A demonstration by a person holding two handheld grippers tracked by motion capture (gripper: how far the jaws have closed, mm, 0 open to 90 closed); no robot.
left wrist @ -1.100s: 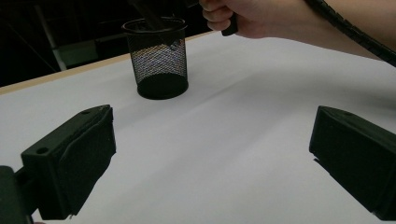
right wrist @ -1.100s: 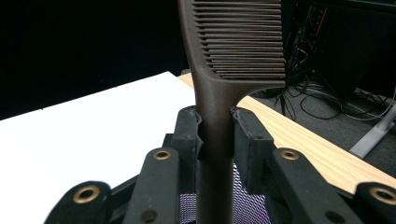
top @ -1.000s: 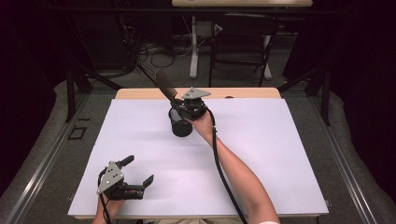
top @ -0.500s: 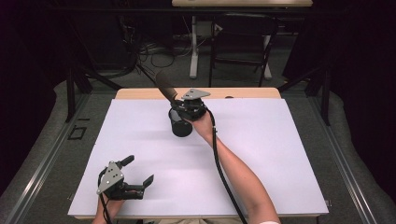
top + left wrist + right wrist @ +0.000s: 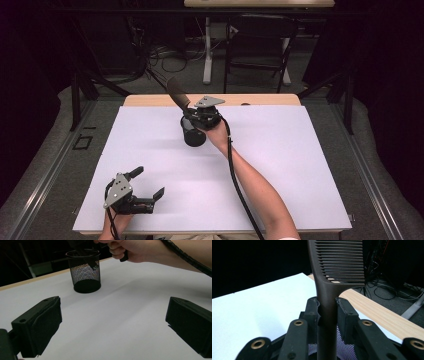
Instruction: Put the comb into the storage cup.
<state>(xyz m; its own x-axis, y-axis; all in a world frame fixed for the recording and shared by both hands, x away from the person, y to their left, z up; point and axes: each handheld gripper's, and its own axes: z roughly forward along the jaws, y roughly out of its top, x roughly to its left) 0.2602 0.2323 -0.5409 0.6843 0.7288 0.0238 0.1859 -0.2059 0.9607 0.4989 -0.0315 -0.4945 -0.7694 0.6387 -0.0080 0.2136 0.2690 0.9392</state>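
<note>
Two right gripper (image 5: pixel 327 312) fingers clamp a comb (image 5: pixel 337 270), its handle end hidden in the mesh cup (image 5: pixel 85 271); left gripper (image 5: pixel 112 325) fingers wide.

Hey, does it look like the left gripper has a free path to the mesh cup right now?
Probably yes. The left gripper is open, and bare white table lies between it and the mesh cup. But the right gripper holds a comb over the cup's mouth.

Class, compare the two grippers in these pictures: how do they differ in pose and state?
The right gripper is shut on a dark comb, while the left gripper stands open with nothing between its jaws. The right gripper hovers above the black mesh cup at the far side; the left gripper rests near the table's front edge. Both carry grey plates.
</note>
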